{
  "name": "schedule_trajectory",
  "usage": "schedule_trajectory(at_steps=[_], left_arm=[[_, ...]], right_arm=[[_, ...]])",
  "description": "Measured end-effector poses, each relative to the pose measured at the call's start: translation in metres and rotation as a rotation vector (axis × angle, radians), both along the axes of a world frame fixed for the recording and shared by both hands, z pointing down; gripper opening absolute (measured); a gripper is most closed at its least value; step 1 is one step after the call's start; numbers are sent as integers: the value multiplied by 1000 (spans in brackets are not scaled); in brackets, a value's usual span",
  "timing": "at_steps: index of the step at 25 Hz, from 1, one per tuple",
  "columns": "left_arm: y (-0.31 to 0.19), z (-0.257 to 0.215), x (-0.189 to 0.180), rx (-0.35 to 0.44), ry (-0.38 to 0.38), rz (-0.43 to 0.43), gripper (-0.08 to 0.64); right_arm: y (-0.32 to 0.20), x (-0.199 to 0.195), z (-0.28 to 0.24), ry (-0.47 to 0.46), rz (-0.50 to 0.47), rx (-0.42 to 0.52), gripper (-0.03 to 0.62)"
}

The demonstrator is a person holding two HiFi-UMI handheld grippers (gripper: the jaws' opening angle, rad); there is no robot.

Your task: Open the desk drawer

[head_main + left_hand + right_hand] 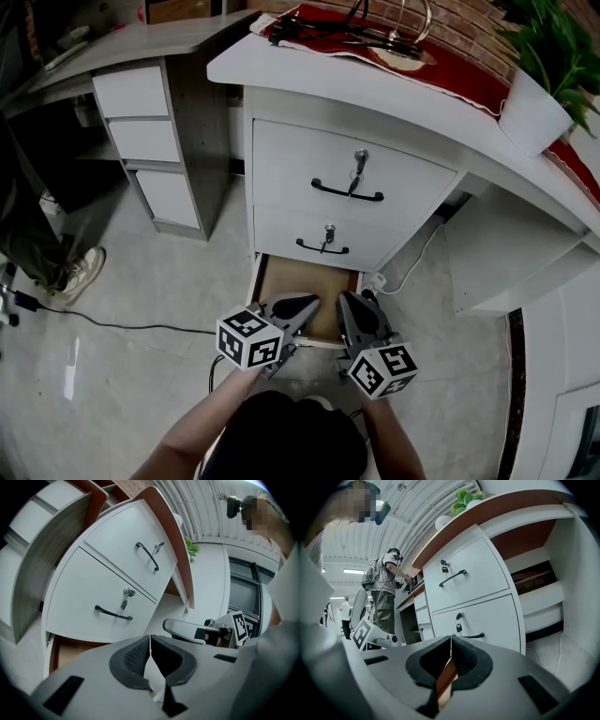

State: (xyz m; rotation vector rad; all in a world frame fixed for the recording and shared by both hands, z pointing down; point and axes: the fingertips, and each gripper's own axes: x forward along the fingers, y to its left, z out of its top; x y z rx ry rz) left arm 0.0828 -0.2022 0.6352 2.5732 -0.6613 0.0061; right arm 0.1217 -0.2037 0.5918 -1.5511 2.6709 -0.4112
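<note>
While you hold both tools low at the front of the desk (281, 70), its bottom drawer (295, 286) stands pulled partway out beneath the two shut drawers, with its wooden floor exposed. Your left gripper (312, 302) and right gripper (345, 298) lie side by side over that drawer's front edge, tips pointing toward the desk. Both sets of jaws are closed pad to pad, clamping nothing. The desk's middle drawer (281, 230) and top drawer (281, 155) each carry a key above a black handle.
</note>
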Motion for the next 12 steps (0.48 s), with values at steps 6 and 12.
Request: schedule_trajectory(at_steps=[6,12], left_arm=[[-16,-19,8,-11,39,-34,17],[-29,-54,12,-20,80,-65,15]], right_arm=[[-15,0,-27,-12,-23,38,17],[-30,1,-38,-28,-10,-46,17]])
